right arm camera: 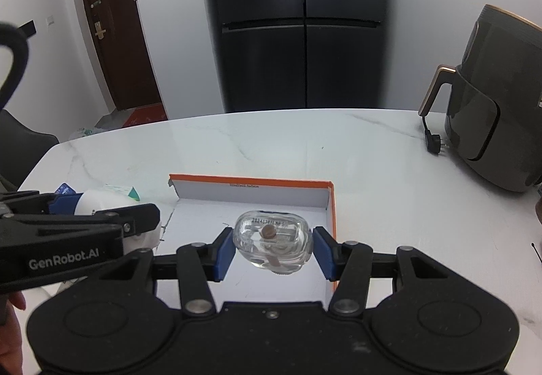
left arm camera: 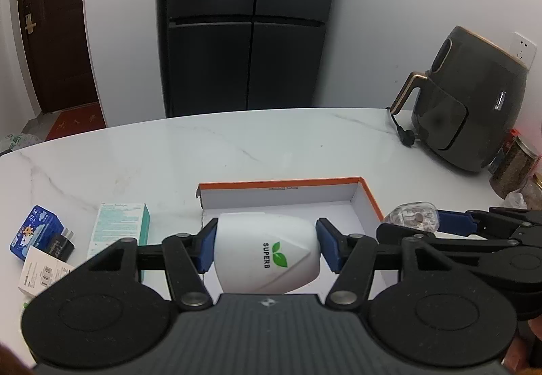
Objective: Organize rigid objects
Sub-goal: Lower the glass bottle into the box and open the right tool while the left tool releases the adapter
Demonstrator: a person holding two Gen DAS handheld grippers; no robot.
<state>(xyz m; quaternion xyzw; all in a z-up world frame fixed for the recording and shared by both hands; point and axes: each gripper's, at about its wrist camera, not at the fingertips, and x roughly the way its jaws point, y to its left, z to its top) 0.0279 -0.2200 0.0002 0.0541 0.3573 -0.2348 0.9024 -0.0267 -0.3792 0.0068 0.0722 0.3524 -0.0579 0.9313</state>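
An orange-rimmed white box lies open on the marble table; it also shows in the right wrist view. My left gripper is shut on a white container marked SUPERB, held over the box's left part. My right gripper is shut on a clear glass bottle, held over the box's right part; the bottle also shows in the left wrist view. A teal-and-white carton, a blue packet, a black plug adapter and a white labelled box lie left of the box.
A dark air fryer with its loose cord and plug stands at the back right. Glass jars stand at the right edge. A black fridge and a brown door are behind the table.
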